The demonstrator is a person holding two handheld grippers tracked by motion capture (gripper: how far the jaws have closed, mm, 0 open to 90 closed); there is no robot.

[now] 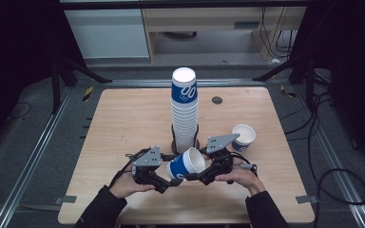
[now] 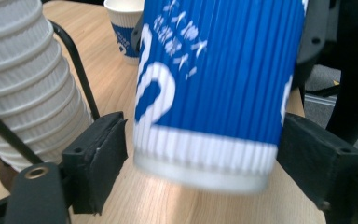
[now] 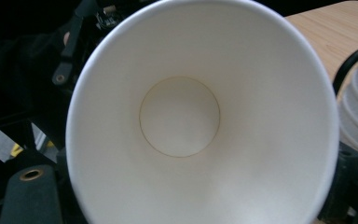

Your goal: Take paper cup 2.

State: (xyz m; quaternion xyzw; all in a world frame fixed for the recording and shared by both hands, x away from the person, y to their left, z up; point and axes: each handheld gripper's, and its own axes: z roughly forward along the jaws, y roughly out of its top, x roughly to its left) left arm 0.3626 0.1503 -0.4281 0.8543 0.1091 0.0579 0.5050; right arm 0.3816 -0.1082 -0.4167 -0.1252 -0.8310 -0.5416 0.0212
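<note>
Fingers, left gripper [image 1: 167, 183]: jaws stood wide around the blue cup's [image 1: 186, 164] base, pads apart from its ribbed wall.
Fingers, right gripper [image 1: 196, 176]: cup rim in front; grip could not be told.
Cup: lower centre, tilted, just below the cup stack [image 1: 185, 109].
Advice: close squarely and gently to avoid crushing.
Hands: both low, angled inward.

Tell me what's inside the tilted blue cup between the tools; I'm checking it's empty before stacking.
Inside the blue cup, the right gripper view shows bare white walls and a clean round bottom. A lower strip of wall falls outside that view.
</note>
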